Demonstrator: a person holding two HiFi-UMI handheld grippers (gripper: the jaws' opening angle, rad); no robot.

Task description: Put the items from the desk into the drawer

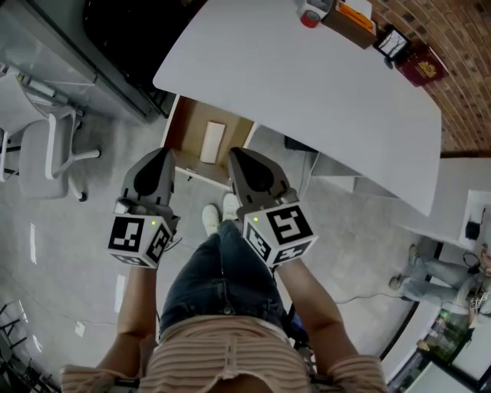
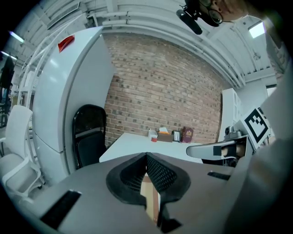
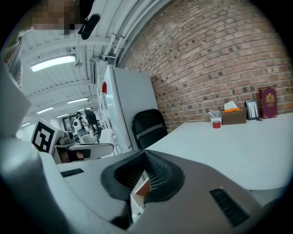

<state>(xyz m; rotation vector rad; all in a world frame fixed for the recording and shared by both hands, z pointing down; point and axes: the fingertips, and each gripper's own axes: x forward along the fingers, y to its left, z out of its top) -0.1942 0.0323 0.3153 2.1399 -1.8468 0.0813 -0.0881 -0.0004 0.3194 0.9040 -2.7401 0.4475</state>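
At the far end of the white desk [image 1: 307,100] stand a red-banded cup [image 1: 311,13], a cardboard box [image 1: 349,21], a small framed card [image 1: 393,44] and a maroon book [image 1: 420,65]. The same cup [image 3: 216,119], box [image 3: 234,114] and book [image 3: 268,103] show against the brick wall. Under the desk's near left corner an open wooden drawer [image 1: 186,127] holds a white flat item [image 1: 212,142]. My left gripper [image 1: 163,153] and right gripper [image 1: 236,153] hover side by side over the drawer's front, near my knees. Both are shut with nothing held, and their jaws meet.
A black chair [image 2: 89,137] stands left of the desk beside a white cabinet [image 2: 68,91]. A white office chair [image 1: 38,146] is on the floor to the left. Another white desk [image 1: 460,199] and a person [image 1: 430,276] are at the right.
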